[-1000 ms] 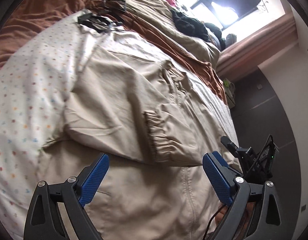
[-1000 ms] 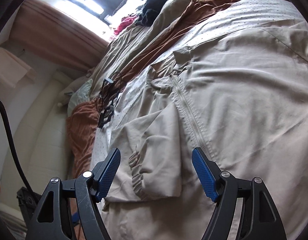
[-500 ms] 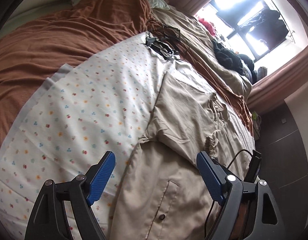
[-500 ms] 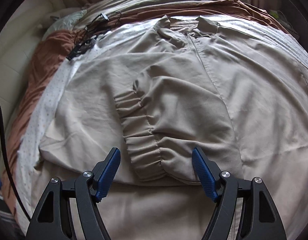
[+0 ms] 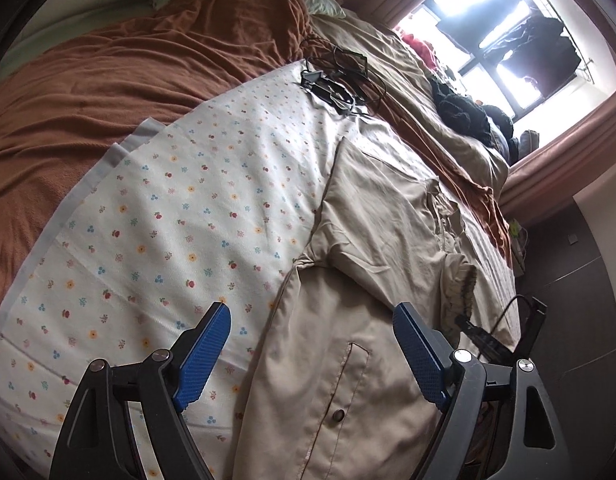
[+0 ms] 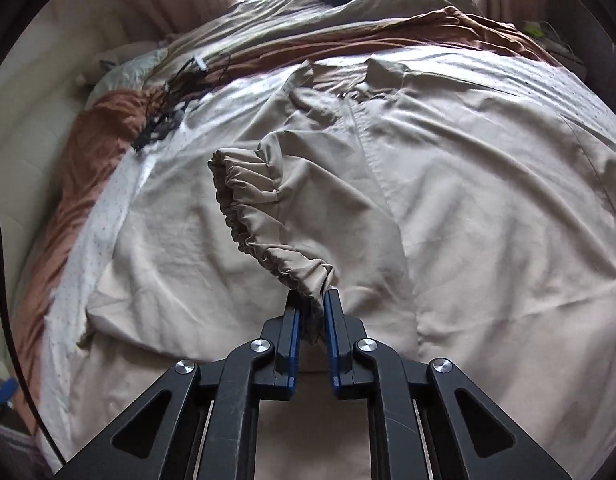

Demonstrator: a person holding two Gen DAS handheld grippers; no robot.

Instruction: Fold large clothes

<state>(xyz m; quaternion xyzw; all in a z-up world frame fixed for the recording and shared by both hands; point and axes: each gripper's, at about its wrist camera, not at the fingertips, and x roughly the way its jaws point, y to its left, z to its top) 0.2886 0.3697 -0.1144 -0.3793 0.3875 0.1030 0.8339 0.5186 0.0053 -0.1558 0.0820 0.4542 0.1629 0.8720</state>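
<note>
A beige zip jacket [image 6: 487, 220] lies spread front-up on the bed, one sleeve folded across its chest. My right gripper [image 6: 311, 312] has its jaws closing on that sleeve's gathered elastic cuff [image 6: 248, 184]. The pads pinch the cuff's lower end, and the rest of it stands lifted off the jacket body. In the left wrist view the jacket [image 5: 347, 360] shows a buttoned pocket, and the raised cuff [image 5: 461, 284] sits at the right. My left gripper [image 5: 311, 316] hangs open over the jacket's side edge, with nothing between its fingers.
The jacket rests on a white floral sheet [image 5: 168, 220] over a brown blanket [image 5: 128, 80]. Black cables and small devices [image 5: 335, 80] lie near the jacket's collar. Beyond them are dark clothes [image 5: 463, 112] and a bright window [image 5: 507, 40]. Dark floor [image 5: 579, 320] borders the bed on the right.
The right gripper has gone from wide open to pinching the sleeve cuff, which is now raised. The left gripper swung from above the sleeve to the jacket's edge by the floral sheet.
</note>
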